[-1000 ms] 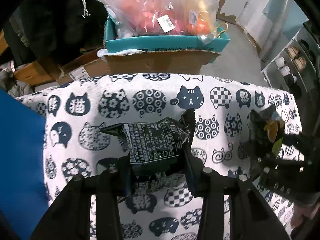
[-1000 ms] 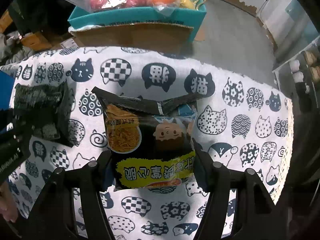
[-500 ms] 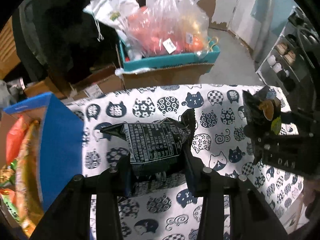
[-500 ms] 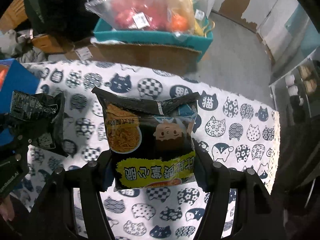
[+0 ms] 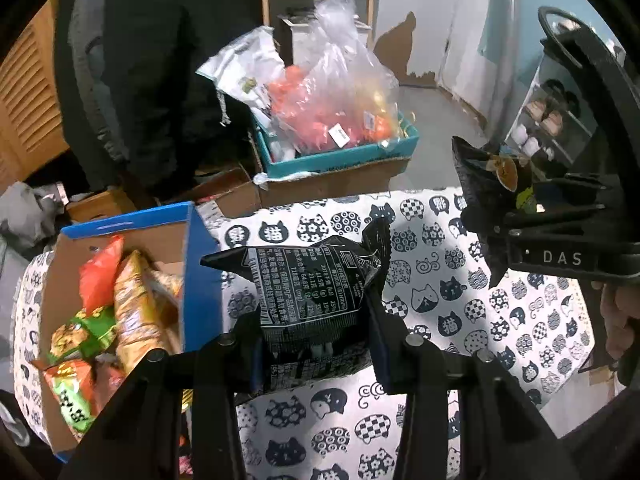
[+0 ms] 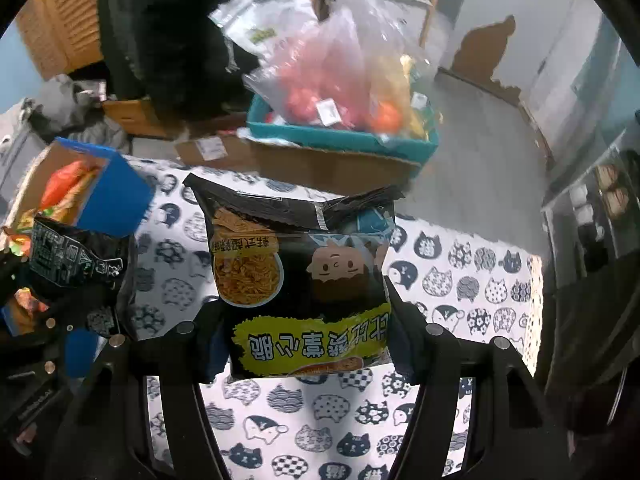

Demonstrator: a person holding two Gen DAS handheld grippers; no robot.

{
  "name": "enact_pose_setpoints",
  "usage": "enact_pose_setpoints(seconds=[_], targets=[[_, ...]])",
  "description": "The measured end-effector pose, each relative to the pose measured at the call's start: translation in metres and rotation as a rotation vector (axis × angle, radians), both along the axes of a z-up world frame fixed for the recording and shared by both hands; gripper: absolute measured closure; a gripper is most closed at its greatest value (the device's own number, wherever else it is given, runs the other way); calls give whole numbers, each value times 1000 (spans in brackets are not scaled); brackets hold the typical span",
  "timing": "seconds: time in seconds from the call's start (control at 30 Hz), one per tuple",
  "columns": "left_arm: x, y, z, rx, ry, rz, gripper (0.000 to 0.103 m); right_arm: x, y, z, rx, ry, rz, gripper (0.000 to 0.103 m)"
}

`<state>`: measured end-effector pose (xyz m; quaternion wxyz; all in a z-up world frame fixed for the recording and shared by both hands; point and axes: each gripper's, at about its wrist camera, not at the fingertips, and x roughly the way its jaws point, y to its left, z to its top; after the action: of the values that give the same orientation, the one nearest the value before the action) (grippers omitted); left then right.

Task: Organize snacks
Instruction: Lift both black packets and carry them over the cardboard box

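with the left gripper (image 5: 316,344) clamped on a black crinkly snack packet (image 5: 308,284) and the right gripper (image 6: 304,344) clamped on a black-and-yellow noodle snack bag (image 6: 296,280), both held above the cat-print tablecloth (image 5: 460,312), the carry step looks underway, and next each likely needs lowering into the blue-sided cardboard box of snacks (image 5: 200,280).

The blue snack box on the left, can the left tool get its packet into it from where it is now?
Probably yes. The left tool, shut on the black packet, is right beside the blue box, whose open top shows nothing covering it.
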<state>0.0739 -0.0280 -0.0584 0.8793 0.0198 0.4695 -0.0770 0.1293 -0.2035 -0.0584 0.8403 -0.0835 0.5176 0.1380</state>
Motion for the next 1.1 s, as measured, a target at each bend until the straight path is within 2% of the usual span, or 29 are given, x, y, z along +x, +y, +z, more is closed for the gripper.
enact_pose_setpoints(seconds=[0.27, 0.5, 0.6, 0.8, 1.1], targets=[[-22, 17, 30, -57, -34, 1, 61, -14, 21, 24, 23, -46, 50, 39], [-35, 29, 48, -60, -70, -1, 61, -19, 36, 34, 33, -59, 80, 39], [-40, 41, 54, -88, -76, 16, 61, -20, 43, 37, 34, -63, 88, 39], [-50, 64, 68, -95, -107, 49, 61, -18, 63, 39, 55, -56, 113, 39], [-56, 114, 71, -96, -123, 143, 61, -22, 117, 45, 59, -53, 204, 39]])
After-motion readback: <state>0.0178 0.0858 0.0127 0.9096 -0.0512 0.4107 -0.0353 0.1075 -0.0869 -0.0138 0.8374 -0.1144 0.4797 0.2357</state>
